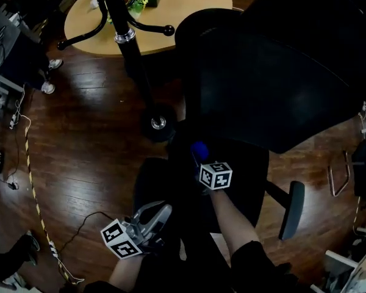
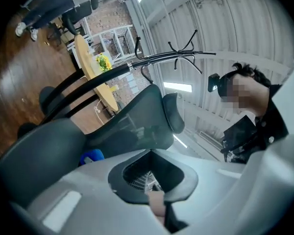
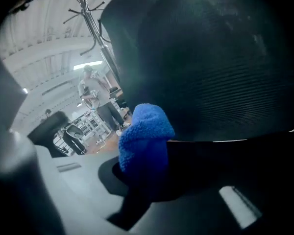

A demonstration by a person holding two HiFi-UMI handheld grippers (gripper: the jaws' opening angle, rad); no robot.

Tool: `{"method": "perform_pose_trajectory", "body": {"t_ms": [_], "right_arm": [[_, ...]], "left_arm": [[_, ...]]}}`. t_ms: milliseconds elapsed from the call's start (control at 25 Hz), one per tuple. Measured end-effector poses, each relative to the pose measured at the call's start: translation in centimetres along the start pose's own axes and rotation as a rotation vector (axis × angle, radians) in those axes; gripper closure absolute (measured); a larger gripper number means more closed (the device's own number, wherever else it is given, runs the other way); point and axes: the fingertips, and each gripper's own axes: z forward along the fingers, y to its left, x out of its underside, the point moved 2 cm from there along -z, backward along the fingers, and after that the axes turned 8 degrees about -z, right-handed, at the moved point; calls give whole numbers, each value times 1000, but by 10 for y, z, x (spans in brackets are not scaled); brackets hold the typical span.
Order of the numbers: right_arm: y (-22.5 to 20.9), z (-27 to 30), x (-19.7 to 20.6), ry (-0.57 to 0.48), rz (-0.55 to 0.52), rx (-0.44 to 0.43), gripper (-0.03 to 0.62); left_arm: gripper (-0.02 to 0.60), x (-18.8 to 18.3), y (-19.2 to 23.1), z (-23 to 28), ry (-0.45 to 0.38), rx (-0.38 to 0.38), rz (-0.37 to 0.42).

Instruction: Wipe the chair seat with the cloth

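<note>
Blue cloth (image 3: 143, 131) sat clamped in the jaws of the right gripper (image 1: 201, 161), low over the chair seat (image 1: 249, 179) near the backrest (image 1: 280, 66); contact was unclear. Beside the seat, the left gripper (image 1: 158, 215) carried nothing, its jaws' gap unreadable. How much of the dark seat was wiped couldn't be judged.

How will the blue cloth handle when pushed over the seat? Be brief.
The cloth looks fluffy and folds over in the right gripper, so probably floppy and light. Its pile likely drags rather than slides on the seat; it may bunch.
</note>
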Motion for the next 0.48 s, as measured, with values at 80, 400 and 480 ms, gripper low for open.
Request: {"method": "perform_pose_trajectory", "body": {"t_ms": [80, 400, 480], "right_arm": [[-19, 34, 7, 20, -3, 16, 559], [-17, 92, 42, 98, -125, 68, 559], [-15, 94, 38, 112, -131, 67, 559]], "left_arm": [[592, 7, 17, 12, 0, -13, -10], [592, 17, 50, 7, -39, -63, -2], [592, 10, 48, 9, -36, -68, -5]]}}
